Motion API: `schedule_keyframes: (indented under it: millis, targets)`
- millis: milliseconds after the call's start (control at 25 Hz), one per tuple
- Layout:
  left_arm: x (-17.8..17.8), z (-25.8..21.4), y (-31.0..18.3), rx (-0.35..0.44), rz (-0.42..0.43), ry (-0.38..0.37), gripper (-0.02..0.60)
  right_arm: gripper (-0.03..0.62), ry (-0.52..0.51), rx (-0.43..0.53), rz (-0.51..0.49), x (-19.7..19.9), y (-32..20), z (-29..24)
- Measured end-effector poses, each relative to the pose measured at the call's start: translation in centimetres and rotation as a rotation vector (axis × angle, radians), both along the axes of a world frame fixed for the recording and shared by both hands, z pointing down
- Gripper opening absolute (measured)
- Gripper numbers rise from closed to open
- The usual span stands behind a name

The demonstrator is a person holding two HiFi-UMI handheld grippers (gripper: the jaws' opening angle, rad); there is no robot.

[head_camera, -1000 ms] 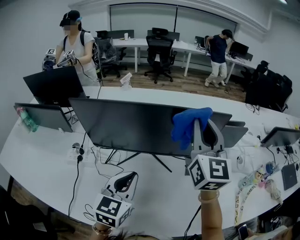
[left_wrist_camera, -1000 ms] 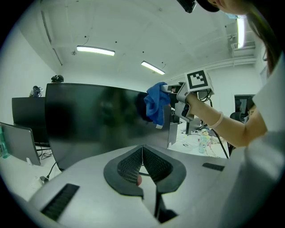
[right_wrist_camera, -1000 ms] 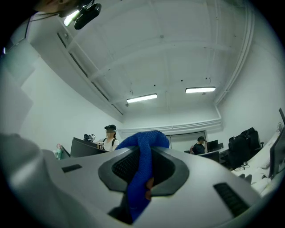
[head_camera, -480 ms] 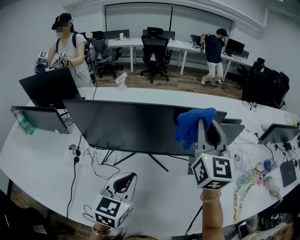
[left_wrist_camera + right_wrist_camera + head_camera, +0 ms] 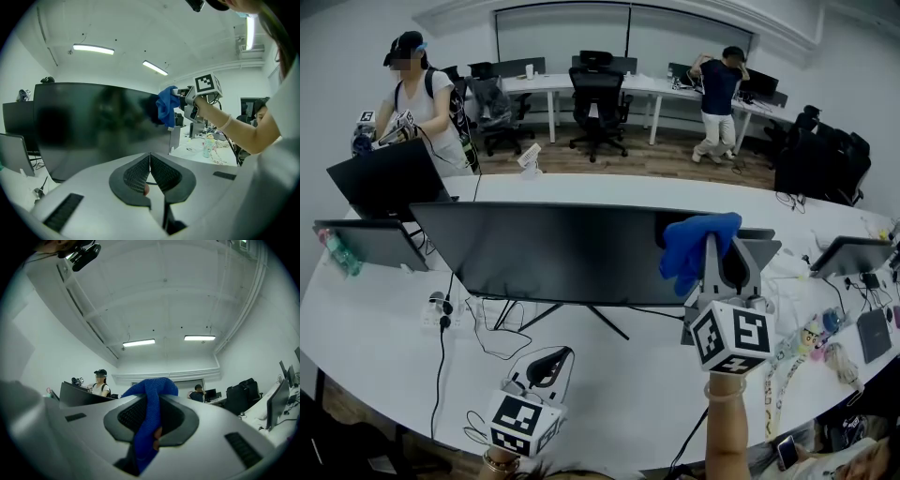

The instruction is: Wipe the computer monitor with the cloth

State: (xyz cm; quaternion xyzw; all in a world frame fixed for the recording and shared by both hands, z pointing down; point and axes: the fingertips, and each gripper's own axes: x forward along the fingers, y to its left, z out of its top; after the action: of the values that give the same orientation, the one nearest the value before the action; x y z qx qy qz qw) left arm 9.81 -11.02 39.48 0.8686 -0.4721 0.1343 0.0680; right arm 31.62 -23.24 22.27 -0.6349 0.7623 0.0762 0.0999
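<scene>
We are gripping the blue cloth (image 5: 692,246) in the right gripper (image 5: 718,247). Its jaws are clamping a fold of the fabric, and the rest is spilling out above and below the pads. The cloth is sitting at about 2 o'clock on the monitor (image 5: 539,251), over the screen's upper right corner. We cannot tell whether it is pressing on the glass or hanging just in front of it.

The left gripper (image 5: 547,362) is waiting at 6 o'clock in the head view, low over the white table (image 5: 384,319). Its jaws are closed together with nothing between them.

We are judging the cloth to be light, soft and limp. It is draping rather than holding a shape, so a pinch through a bunched fold suits it, with a loose pad of fabric left free to meet the screen.

We are treating the monitor as the delicate part. It is a wide, thin, glossy panel on slim legs, likely to rock or tip backwards if pushed hard, and its surface is likely to mark under the bare jaw tips. We are therefore expecting light, flat strokes from 3 o'clock towards 9 o'clock. If the panel needs steadying, its bezel or stand looks the safer place to hold.
</scene>
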Motion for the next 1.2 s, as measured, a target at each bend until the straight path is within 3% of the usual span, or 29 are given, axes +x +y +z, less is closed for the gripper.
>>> schedule_keyframes:
  millis: [1200]
  targets:
    - [1.9,0.6,0.1,-0.012,0.041,-0.019,0.012,0.067,-0.031,-0.014,0.106,6.1,-0.2,0.9]
